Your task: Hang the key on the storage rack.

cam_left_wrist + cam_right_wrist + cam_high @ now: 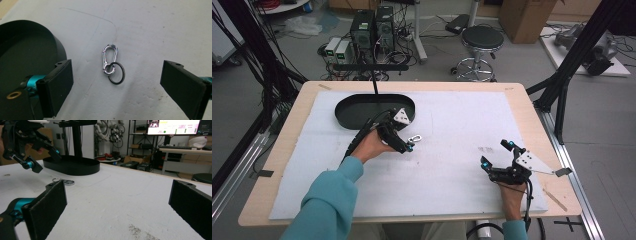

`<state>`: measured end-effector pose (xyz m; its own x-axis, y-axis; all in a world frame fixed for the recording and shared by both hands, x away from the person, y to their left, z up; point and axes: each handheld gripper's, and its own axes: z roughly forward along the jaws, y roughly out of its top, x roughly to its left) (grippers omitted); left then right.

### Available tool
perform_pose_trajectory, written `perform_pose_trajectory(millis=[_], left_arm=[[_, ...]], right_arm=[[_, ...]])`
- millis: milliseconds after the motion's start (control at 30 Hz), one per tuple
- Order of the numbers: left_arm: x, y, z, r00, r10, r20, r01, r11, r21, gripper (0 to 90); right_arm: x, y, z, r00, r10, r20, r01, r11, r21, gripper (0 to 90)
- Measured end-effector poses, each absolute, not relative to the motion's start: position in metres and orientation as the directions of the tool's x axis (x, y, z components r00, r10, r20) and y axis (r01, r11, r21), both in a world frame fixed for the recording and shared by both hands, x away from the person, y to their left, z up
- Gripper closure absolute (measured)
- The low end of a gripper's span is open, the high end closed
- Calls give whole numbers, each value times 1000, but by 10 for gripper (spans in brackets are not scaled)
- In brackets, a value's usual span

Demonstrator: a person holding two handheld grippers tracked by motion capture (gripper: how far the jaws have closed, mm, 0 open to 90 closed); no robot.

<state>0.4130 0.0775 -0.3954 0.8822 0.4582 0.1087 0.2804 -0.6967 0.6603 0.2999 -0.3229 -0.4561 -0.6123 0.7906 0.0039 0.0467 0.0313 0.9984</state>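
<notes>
Nearest our left gripper [115, 82], whose jaws stand wide apart and empty, we see the silver carabiner clip [109, 59] with its dark ring [116, 73] lying flat on the white mat [155, 30], just beside the black oval tray [27, 47]. We judge this the approach before a grasp: next we must lower and close on the clip, while our right gripper [498, 157] waits wide open and empty, well apart.
</notes>
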Motion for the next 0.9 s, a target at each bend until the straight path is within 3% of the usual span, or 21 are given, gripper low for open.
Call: perform_pose_trajectory(millis=[500,867,900], left_arm=[[420,66,-418,885,456,94,318,-740,593,187],[417,62,-421,888,432,161,277,-780,562,420],[417,61,-421,888,427,171,270,-785,557,473]], right_arm=[[300,-323,-456,-611,792,5,44,28,999,10],[300,-324,-456,-612,791,8,48,27,999,10],[300,-324,-456,-613,790,10,49,25,998,10]])
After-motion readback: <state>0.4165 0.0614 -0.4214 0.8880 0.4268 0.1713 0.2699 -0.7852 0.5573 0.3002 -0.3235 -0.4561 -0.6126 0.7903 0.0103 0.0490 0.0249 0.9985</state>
